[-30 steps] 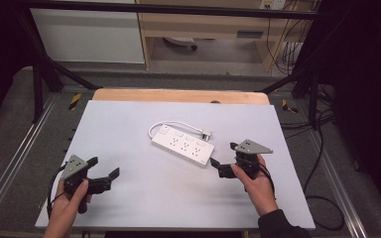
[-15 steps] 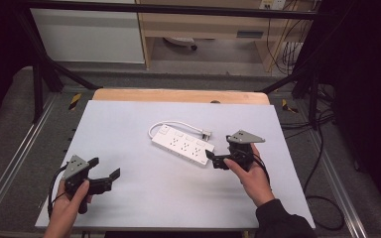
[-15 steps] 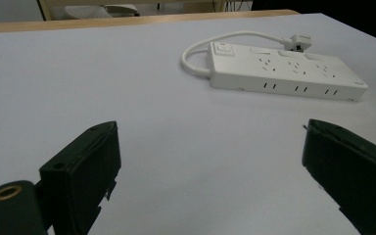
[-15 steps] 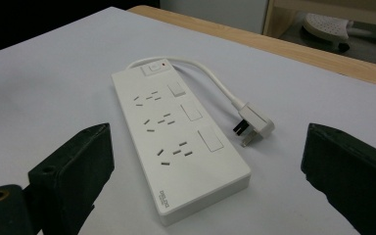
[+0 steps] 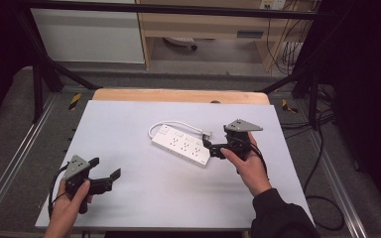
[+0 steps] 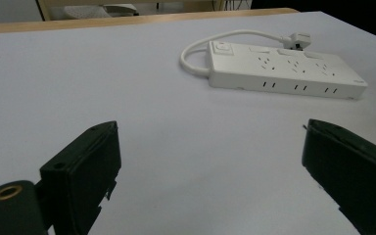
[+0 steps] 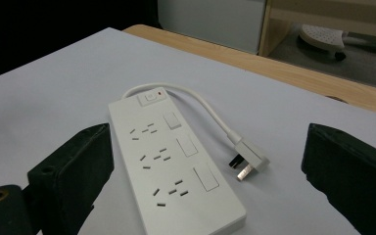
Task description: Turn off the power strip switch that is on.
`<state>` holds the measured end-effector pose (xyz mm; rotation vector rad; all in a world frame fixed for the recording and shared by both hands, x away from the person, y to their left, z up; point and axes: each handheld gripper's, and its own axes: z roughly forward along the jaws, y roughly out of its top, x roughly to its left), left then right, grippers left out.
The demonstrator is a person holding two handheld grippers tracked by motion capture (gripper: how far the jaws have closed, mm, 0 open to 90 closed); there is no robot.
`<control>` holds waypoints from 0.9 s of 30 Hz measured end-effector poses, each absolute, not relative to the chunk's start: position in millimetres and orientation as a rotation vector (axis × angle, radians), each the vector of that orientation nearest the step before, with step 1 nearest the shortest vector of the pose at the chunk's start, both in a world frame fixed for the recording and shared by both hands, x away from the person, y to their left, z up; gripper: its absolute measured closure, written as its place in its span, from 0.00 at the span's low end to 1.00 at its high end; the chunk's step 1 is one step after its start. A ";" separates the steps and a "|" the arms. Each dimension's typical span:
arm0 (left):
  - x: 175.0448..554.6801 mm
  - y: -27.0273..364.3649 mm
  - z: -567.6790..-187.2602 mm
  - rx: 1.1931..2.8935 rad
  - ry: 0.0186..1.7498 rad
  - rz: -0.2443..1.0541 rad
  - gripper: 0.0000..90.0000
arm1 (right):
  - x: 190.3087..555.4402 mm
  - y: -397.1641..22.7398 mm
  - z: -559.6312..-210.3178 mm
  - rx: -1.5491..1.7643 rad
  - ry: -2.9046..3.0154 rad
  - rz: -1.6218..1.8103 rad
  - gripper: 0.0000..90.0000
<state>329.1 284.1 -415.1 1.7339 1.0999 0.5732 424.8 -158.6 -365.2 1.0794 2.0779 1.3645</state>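
Reaching toward power strip [image 5: 181,145]: right gripper [image 5: 213,149] at strip's near end, jaws spread wide, nothing held. Plug [image 7: 248,163] lies just beside strip on table [image 5: 129,119], between jaws in right gripper view, cord [image 7: 200,103] looping back to switch end. Left gripper [image 5: 106,174] low at table's near left corner, well apart from strip, jaws wide, empty. Progress judged early: approach made, no grasp yet; closing on plug or strip and all handling left.
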 end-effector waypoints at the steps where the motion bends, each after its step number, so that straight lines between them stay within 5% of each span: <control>1: 329.1 284.3 -415.1 1.734 1.100 0.575 0.08 | 426.2 -158.0 -365.0 1.076 2.080 1.362 0.07; 5: 329.3 284.7 -415.1 1.732 1.101 0.572 0.08 | 431.9 -155.8 -367.2 1.069 2.067 1.364 0.12; 12: 329.1 284.1 -415.0 1.738 1.094 0.572 0.08 | 441.2 -156.1 -369.5 1.074 2.064 1.371 0.38; 27: 329.2 283.9 -415.1 1.738 1.092 0.572 0.08 | 452.5 -158.1 -369.2 1.056 2.013 1.362 0.62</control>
